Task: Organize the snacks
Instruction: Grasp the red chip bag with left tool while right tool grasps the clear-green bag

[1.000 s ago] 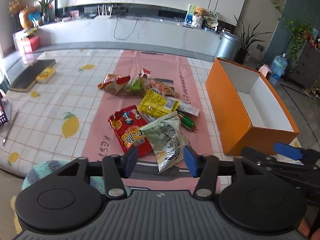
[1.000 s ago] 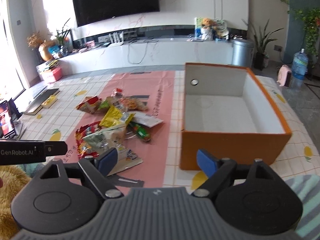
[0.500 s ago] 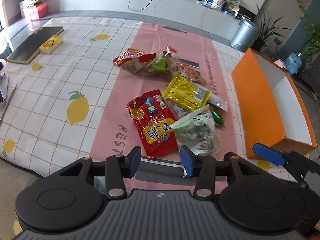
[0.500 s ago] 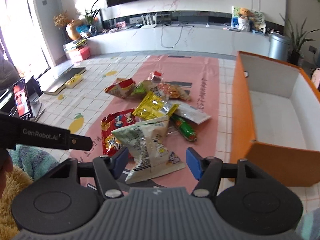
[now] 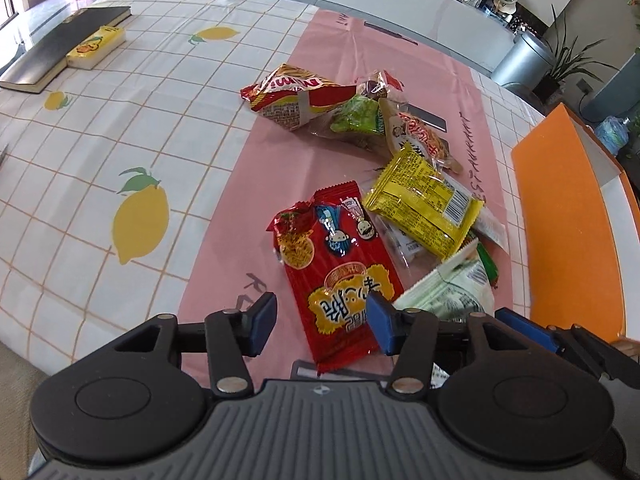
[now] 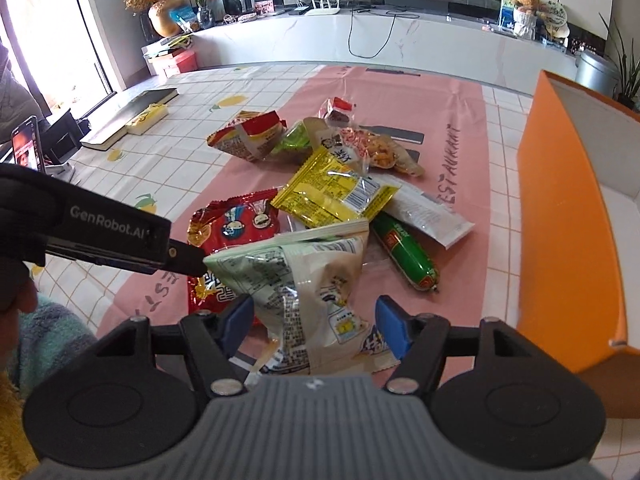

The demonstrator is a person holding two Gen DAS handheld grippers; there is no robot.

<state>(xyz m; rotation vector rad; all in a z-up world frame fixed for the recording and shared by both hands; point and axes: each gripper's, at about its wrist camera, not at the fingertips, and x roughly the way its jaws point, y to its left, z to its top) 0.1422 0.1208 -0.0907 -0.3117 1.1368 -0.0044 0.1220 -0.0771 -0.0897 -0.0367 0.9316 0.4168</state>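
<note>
A pile of snack packets lies on the pink runner (image 5: 336,60). My left gripper (image 5: 322,324) is open just above the near end of a red noodle-snack packet (image 5: 340,272). My right gripper (image 6: 316,322) is open with a pale green-white bag (image 6: 304,276) between its fingers; the bag also shows in the left wrist view (image 5: 448,292). Behind lie a yellow packet (image 6: 336,192), a green sausage (image 6: 408,256), a white sachet (image 6: 424,210), a red-and-yellow bag (image 6: 248,136) and a green bag (image 6: 296,140). The orange box (image 6: 568,216) stands open at the right.
A black book (image 5: 64,48) and a yellow carton (image 5: 96,46) lie at the far left of the lemon-print tablecloth (image 5: 120,148). A phone (image 6: 26,152) stands at the left edge. A white TV console (image 6: 360,40) and a bin (image 6: 596,72) stand beyond the table.
Both grippers have moved forward and down toward the snack pile. The left one now hovers over the red packet. The right one now brackets the pale green-white bag.
</note>
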